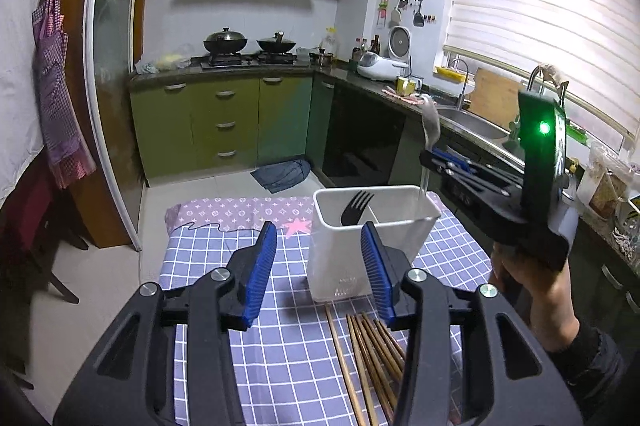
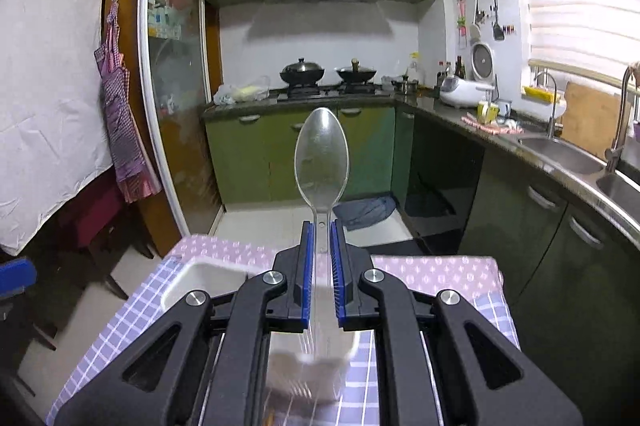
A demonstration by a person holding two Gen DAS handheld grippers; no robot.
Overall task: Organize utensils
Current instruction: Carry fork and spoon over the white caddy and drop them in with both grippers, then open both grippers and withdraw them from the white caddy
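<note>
Right tongs (image 2: 320, 258) are clamped narrow on the clear plastic spoon (image 2: 322, 162), blue pads pinching the handle just below the neck, bowl sticking out forward past the fingertips. Left tongs (image 1: 318, 258) stand part open with nothing between the pads, aimed at the near wall of the white utensil holder (image 1: 372, 246).

Handling guess: spoon looks thin and light, stiff enough but slick and likely brittle, so a firm pinch on the flat of the handle is right; squeezing the bowl could crack it. Handle tail runs back between the jaws and is hard to trace, being see-through.

Closest to the left tongs, a bundle of wooden chopsticks (image 1: 372, 358) lies flat on the checked cloth (image 1: 288, 346), just under and beside the right-hand pad. Light, stiff, prone to roll; best taken mid-length as a bunch.

Just past them the holder stands upright with a black fork (image 1: 354, 208) already in it, tines up. From the left view the spoon hangs at the holder's far right corner, handle end at or just inside the rim, can't tell which.
</note>
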